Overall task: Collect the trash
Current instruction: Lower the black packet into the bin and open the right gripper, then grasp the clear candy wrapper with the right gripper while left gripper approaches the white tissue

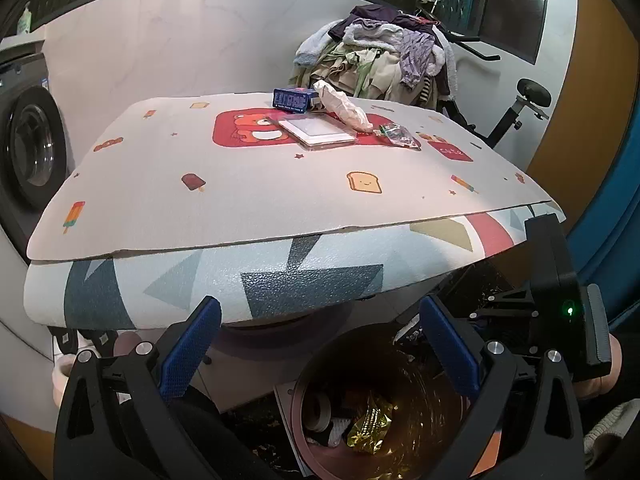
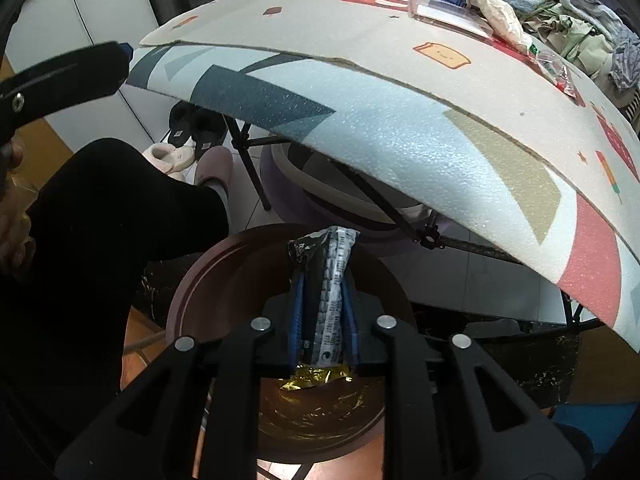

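Observation:
My right gripper [image 2: 323, 280] is shut on a black and silver wrapper [image 2: 334, 272] and holds it over the round brown bin [image 2: 192, 292]. My left gripper [image 1: 318, 320] is open and empty above the same bin [image 1: 316, 364], in front of the table edge. Gold foil [image 1: 366, 424] and other trash lie inside the bin. On the table mat [image 1: 248, 176] remain a blue box [image 1: 292, 99], a crumpled white bag [image 1: 344, 106], a flat clear case [image 1: 316, 130] and a small clear wrapper [image 1: 398, 135].
A washing machine [image 1: 28, 152] stands at the left. A heap of clothes [image 1: 380, 56] lies on an exercise bike behind the table. The person's leg [image 2: 100, 216] and slippers [image 2: 192, 124] are beside the bin under the table.

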`<state>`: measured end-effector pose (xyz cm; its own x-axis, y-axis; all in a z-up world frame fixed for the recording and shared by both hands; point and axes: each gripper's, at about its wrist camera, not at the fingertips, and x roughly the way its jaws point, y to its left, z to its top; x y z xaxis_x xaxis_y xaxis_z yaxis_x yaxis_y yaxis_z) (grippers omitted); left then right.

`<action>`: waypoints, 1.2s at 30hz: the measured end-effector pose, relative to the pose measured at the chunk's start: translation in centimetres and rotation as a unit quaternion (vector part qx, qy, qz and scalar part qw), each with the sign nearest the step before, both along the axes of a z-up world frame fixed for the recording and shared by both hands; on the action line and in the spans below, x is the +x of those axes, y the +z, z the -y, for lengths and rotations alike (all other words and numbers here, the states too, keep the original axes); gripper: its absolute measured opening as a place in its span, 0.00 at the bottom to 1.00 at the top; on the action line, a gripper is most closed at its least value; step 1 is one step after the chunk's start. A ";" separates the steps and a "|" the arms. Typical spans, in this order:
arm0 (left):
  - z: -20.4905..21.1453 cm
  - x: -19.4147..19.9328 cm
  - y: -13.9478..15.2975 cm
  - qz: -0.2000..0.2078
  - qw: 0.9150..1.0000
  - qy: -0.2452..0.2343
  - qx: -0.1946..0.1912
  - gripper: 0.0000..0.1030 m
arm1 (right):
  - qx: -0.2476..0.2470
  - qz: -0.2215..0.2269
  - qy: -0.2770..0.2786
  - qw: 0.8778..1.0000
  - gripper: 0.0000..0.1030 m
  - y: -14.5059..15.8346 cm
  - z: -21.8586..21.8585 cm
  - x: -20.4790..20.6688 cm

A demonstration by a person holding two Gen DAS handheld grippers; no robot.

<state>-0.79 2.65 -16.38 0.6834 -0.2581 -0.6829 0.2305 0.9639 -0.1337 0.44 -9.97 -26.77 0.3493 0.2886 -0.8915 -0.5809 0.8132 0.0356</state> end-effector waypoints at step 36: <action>0.6 0.8 -0.5 -0.012 1.000 -0.003 0.017 0.94 | 0.128 0.081 -0.163 0.975 0.94 4.5 7.3 2.1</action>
